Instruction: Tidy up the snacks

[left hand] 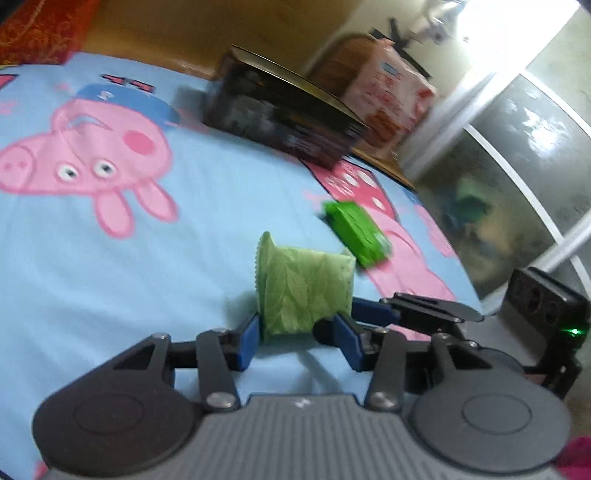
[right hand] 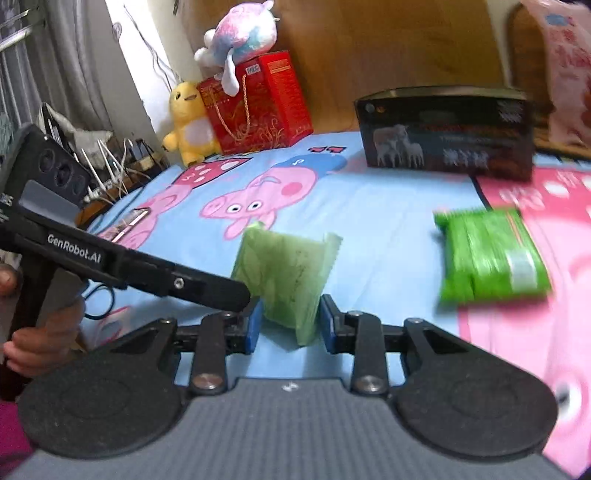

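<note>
Snacks: two green packs, both over the bedsheet; one between the grippers, one lying loose.
Bedsheet [right hand: 388, 206]: light blue with pink cartoon pig print; fills most of both views.
Black box [right hand: 447, 136]: on the sheet's far side, 1 o'clock from the pouch in the right wrist view; animal picture on the front; blurred print, unreadable.
Pink bag [left hand: 391, 92]: just behind the black box, 1 o'clock in the left wrist view; upright against the wooden board.
Red gift box [right hand: 266, 107]: 11 o'clock in the right wrist view, far edge of the sheet; cord handle on the front.
Pastel plush [right hand: 240, 33]: on top of the red gift box.
Yellow plush [right hand: 188, 122]: touching the red gift box at its 9 o'clock side.
Bright green pack [right hand: 491, 258]: flat on the sheet, 3 o'clock from the pouch in the right wrist view; apart from it, no gripper touching.
Pale green pouch [left hand: 306, 288]: upright, leaf print, serrated seam on top; lower end between both pairs of blue pads.
Left gripper [left hand: 297, 339]: narrow; 9 o'clock pad against the pouch, other pad's contact unclear, so grip cannot be told.
Right gripper [right hand: 290, 325]: narrow, pads pinching the pouch's lower end from both sides.
Hand [right hand: 37, 343]: 8 o'clock in the right wrist view, wrapped round the left gripper's handle.
</note>
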The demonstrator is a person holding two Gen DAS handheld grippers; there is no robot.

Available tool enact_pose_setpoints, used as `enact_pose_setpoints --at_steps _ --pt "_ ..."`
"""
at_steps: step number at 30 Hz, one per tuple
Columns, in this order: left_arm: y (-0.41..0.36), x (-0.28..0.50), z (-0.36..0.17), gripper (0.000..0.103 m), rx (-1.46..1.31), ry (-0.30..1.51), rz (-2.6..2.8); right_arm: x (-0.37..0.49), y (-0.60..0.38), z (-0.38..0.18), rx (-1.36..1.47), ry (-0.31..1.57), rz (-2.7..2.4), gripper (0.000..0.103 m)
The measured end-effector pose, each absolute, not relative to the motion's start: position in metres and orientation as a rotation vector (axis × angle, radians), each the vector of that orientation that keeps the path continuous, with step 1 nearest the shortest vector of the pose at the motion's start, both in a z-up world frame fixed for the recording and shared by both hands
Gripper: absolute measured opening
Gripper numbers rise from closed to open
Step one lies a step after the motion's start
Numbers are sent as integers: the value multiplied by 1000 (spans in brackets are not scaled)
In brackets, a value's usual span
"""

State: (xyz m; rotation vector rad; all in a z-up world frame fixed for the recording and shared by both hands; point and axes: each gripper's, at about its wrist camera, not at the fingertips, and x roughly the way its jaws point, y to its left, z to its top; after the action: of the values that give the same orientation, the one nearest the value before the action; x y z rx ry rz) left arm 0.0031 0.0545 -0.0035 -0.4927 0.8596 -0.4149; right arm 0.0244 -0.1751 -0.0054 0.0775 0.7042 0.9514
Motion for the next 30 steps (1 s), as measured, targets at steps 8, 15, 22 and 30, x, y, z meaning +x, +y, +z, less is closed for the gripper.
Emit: enact_pose_setpoints --at_steps 8,15,22,30 --pt "49 -22 17 78 -438 787 -472 -21 -205 -4 25 554 778 72" --pt "55 11 15 66 -475 821 -426 -17 -187 -16 -154 507 781 71" --pt "38 23 -5 36 -443 893 -440 -10 -174 -18 -221 509 828 42" --pt "30 -15 -6 34 -462 930 -504 -41 -191 -15 -228 554 945 33"
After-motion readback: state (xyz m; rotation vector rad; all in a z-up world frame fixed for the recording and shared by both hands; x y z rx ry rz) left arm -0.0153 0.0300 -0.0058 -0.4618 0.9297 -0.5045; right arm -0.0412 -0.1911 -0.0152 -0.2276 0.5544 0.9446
